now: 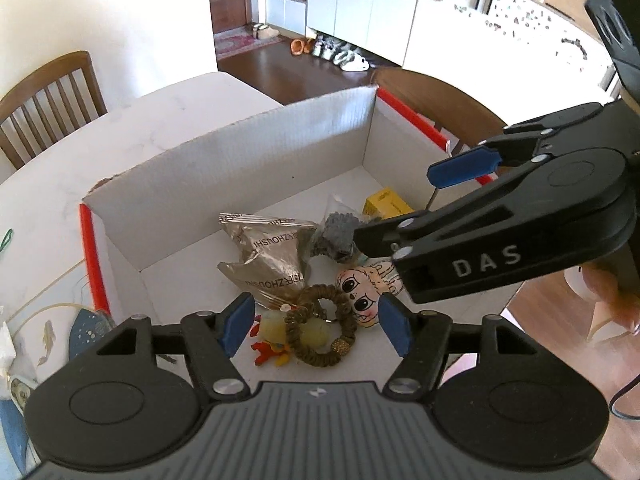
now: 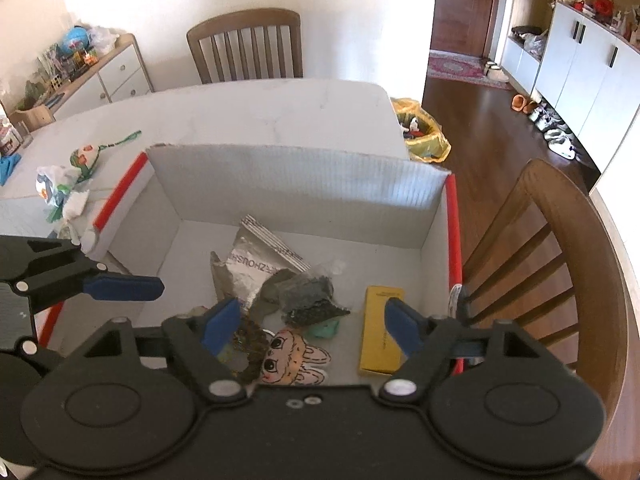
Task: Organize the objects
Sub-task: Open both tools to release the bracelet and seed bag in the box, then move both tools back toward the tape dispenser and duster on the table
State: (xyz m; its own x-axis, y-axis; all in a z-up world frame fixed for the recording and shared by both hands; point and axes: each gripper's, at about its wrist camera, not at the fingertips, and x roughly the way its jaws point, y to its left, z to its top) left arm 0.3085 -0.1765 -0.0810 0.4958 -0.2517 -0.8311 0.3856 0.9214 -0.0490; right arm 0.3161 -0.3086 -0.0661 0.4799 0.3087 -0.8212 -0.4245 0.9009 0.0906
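Note:
A white cardboard box (image 1: 240,160) (image 2: 296,184) with red edges stands on the white table. Inside lie silver foil packets (image 1: 272,256) (image 2: 252,264), a bag of dark beads (image 1: 334,232) (image 2: 308,296), a yellow box (image 1: 386,202) (image 2: 380,332), a cartoon-face charm (image 1: 360,296) (image 2: 292,360), a brown scrunchie (image 1: 324,332) and a yellow-orange toy (image 1: 272,340). My left gripper (image 1: 316,328) is open and empty above the scrunchie. My right gripper (image 2: 312,326) is open and empty above the charm; it also shows in the left wrist view (image 1: 460,172).
Small toys and wrappers (image 2: 68,184) lie on the table left of the box. Wooden chairs stand at the far side (image 2: 244,46) and the right (image 2: 560,264). A yellow bag (image 2: 424,132) sits on the floor beyond the table corner.

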